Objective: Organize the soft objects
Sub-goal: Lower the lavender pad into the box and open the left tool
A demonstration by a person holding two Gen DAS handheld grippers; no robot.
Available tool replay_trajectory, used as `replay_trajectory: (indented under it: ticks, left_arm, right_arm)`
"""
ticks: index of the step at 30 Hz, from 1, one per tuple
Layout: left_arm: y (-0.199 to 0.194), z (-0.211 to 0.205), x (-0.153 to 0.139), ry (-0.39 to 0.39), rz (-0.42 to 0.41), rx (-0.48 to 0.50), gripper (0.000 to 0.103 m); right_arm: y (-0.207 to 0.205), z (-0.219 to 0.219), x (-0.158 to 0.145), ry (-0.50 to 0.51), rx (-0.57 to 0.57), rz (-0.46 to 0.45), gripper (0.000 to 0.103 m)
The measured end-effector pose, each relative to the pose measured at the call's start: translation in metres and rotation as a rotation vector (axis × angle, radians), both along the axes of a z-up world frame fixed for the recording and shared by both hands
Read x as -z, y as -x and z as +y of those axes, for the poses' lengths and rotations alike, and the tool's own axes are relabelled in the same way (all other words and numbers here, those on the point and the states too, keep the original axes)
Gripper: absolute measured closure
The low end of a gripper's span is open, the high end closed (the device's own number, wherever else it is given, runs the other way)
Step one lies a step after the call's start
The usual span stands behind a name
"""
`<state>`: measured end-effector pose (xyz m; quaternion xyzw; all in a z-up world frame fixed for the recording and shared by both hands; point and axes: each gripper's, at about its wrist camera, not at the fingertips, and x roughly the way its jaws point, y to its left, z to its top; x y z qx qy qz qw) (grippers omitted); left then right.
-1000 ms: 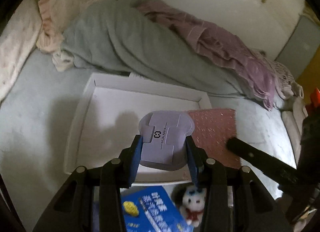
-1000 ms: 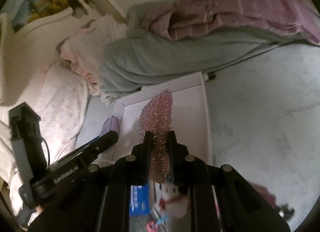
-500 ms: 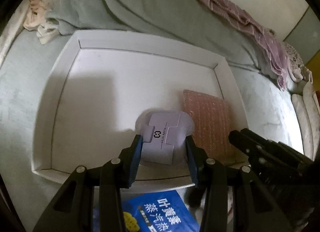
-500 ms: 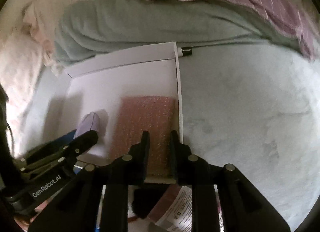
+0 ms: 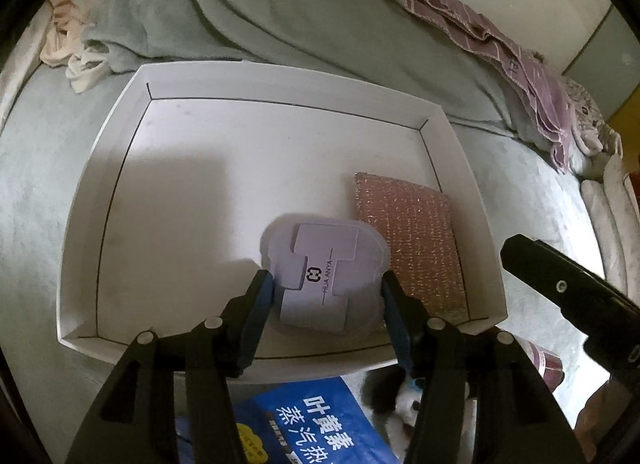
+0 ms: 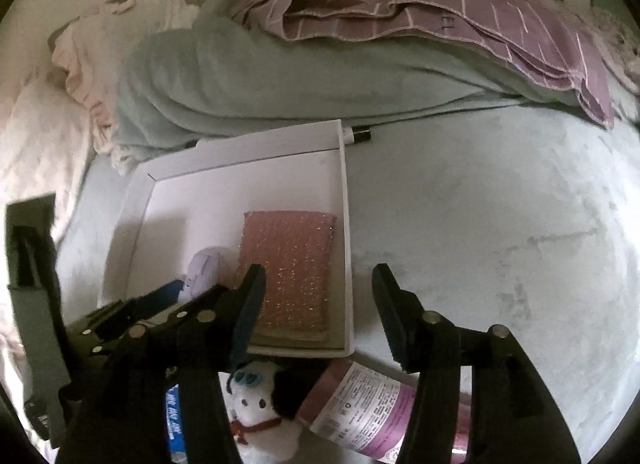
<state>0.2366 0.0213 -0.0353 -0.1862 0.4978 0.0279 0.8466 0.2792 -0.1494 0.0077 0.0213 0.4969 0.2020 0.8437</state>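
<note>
The left gripper point(image 5: 326, 288), fingers spread around a lavender packet point(image 5: 322, 278) lying in a white tray point(image 5: 92, 200), edges touching or nearly so; whether it grips cannot be told. The right gripper point(image 6: 318, 304) hangs wide open and empty over the tray's right rim, beside a pink sponge point(image 6: 290, 272) lying flat by the packet on the bed point(image 6: 500, 224)
</note>
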Motion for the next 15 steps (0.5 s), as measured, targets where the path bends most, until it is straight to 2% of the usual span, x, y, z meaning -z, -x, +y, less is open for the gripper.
replay_trajectory:
  ticks: [4,5,9,15]
  left_arm:
    - [0.002,0.002,-0.002,0.052,-0.007,0.045,0.027]
    - [0.003,0.002,-0.004,0.072,0.002,0.056,0.025]
    - [0.006,0.005,-0.008,0.140,0.011,0.092,0.024]
    - [0.014,0.019,-0.018,0.148,-0.035,0.048,0.028]
  right_arm:
    - [-0.003,0.002,0.006,-0.045,-0.021,0.050,0.046]
    - [-0.004,0.004,0.008,-0.046,-0.025,0.060,0.046]
    - [-0.002,0.008,0.009,-0.053,-0.034,0.067,0.046]
    - [0.001,0.006,0.005,-0.089,-0.023,0.048,0.046]
